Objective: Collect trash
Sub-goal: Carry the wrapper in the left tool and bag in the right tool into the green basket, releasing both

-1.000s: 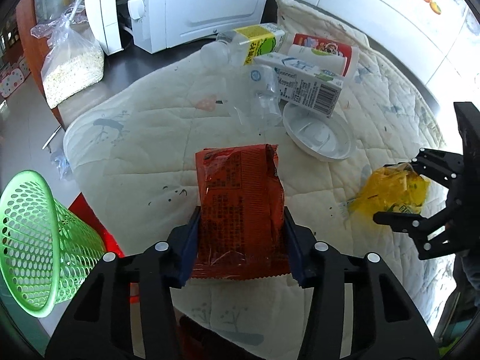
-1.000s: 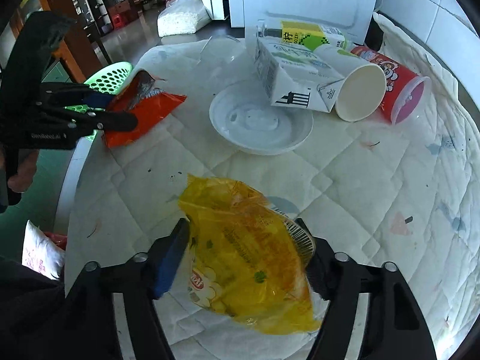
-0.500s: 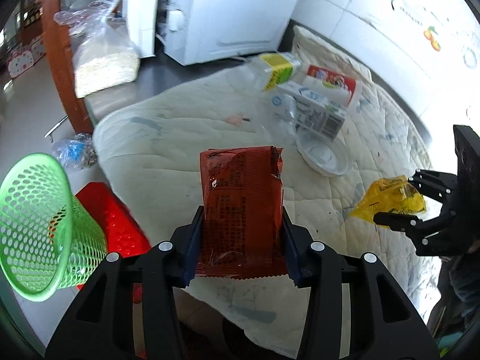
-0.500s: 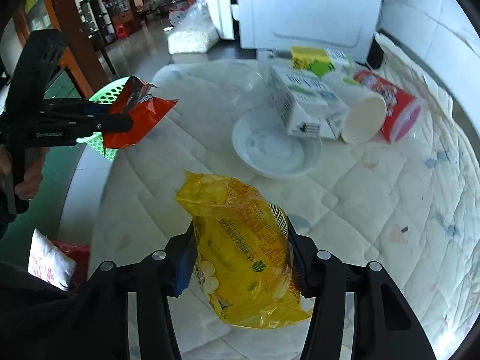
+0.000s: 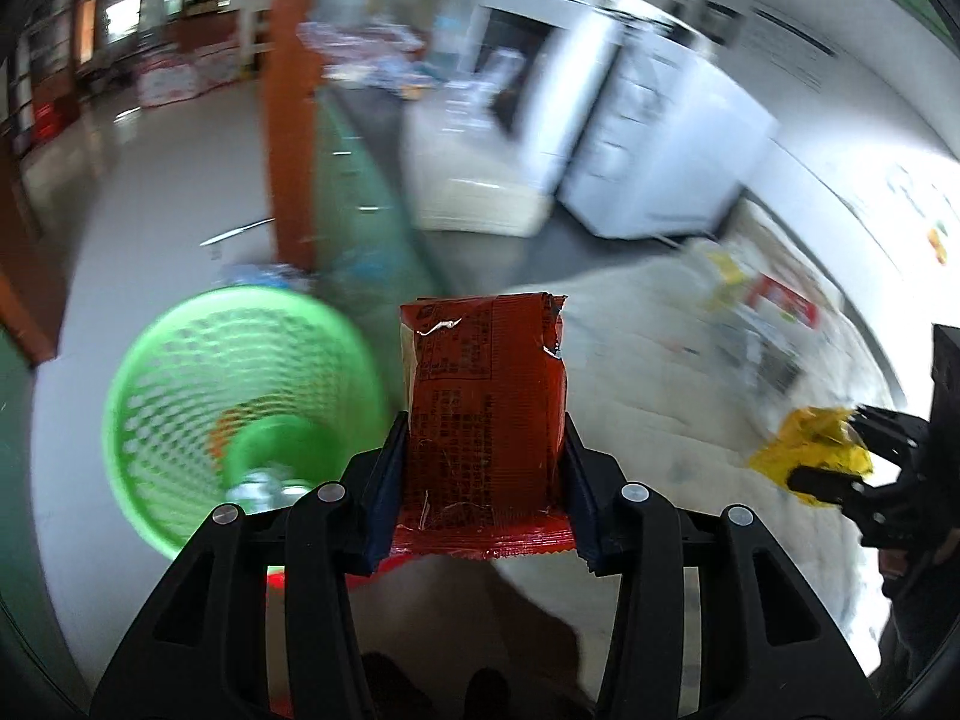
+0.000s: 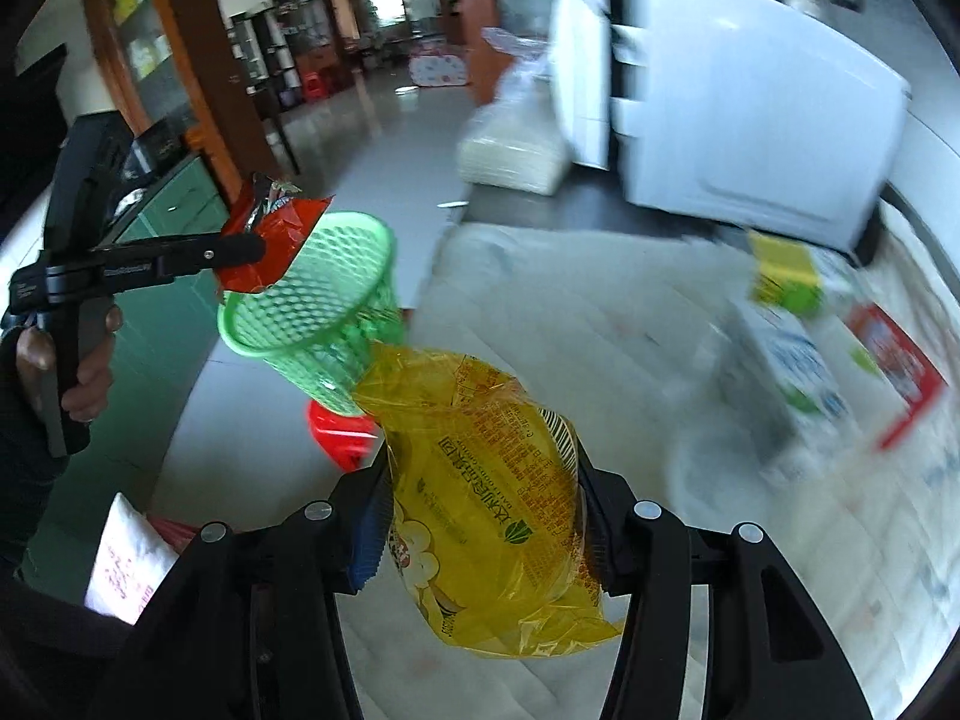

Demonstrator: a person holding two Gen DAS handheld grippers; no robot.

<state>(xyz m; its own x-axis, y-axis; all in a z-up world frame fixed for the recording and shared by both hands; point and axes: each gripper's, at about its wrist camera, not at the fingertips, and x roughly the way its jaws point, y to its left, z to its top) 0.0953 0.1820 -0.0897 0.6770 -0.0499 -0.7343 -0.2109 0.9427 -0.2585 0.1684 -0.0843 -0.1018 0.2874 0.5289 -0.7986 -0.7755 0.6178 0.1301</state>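
Observation:
My left gripper (image 5: 483, 450) is shut on a red snack wrapper (image 5: 483, 414) and holds it in the air just right of the green mesh basket (image 5: 192, 396), which has some trash inside. In the right wrist view the left gripper (image 6: 240, 252) holds the red wrapper (image 6: 270, 240) at the basket's (image 6: 324, 294) rim. My right gripper (image 6: 483, 498) is shut on a yellow snack bag (image 6: 492, 510), lifted above the quilted table (image 6: 540, 312). It shows at the right of the left wrist view (image 5: 810, 450).
A milk carton (image 6: 792, 360), a red cup (image 6: 894, 360), a yellow-labelled bottle (image 6: 780, 276) and a white plate (image 6: 720, 468) lie blurred on the table. A red stool (image 6: 342, 432) stands under the basket. A white appliance (image 6: 720, 120) stands behind.
Both grippers swung left, away from the table toward the green basket, each still holding its wrapper. The red wrapper now hangs by the basket's rim.

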